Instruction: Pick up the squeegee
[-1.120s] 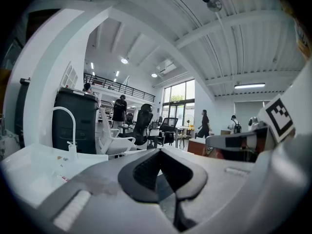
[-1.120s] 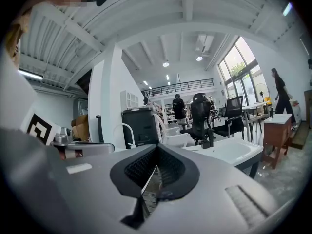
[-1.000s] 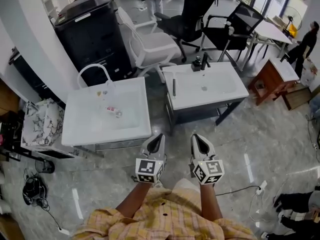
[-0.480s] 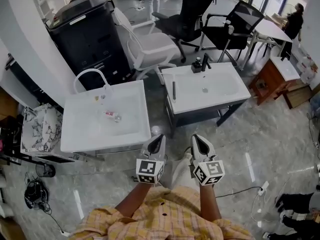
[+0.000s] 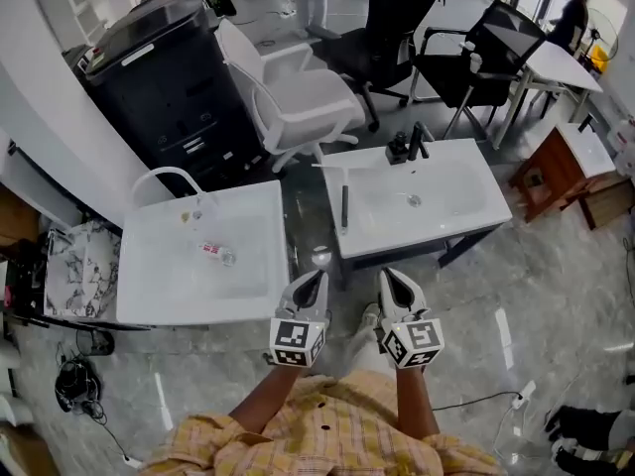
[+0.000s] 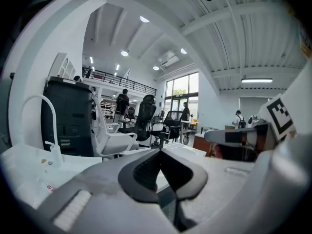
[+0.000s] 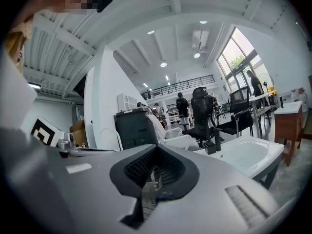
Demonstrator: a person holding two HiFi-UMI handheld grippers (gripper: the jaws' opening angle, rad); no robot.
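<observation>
The squeegee (image 5: 344,205), with a dark handle and a pale blade at its far end, lies on the left rim of the right-hand white sink (image 5: 466,209). My left gripper (image 5: 309,288) and my right gripper (image 5: 396,286) hang side by side in front of the gap between the two sinks, short of the squeegee. Both are shut with nothing in them. The left gripper view shows its jaws (image 6: 158,151) met at the tip. So does the right gripper view (image 7: 156,148). The squeegee cannot be made out in either gripper view.
A second white sink (image 5: 149,300) with a curved white tap (image 5: 164,179) and a small bottle (image 5: 214,253) stands at the left. Behind are a black printer (image 5: 164,72), a white chair (image 5: 298,95) and black chairs (image 5: 397,13). A wooden side table (image 5: 561,167) is at the right.
Both grippers have moved forward together toward the sinks, which now sit lower and nearer in the head view. Both stay shut and empty.
</observation>
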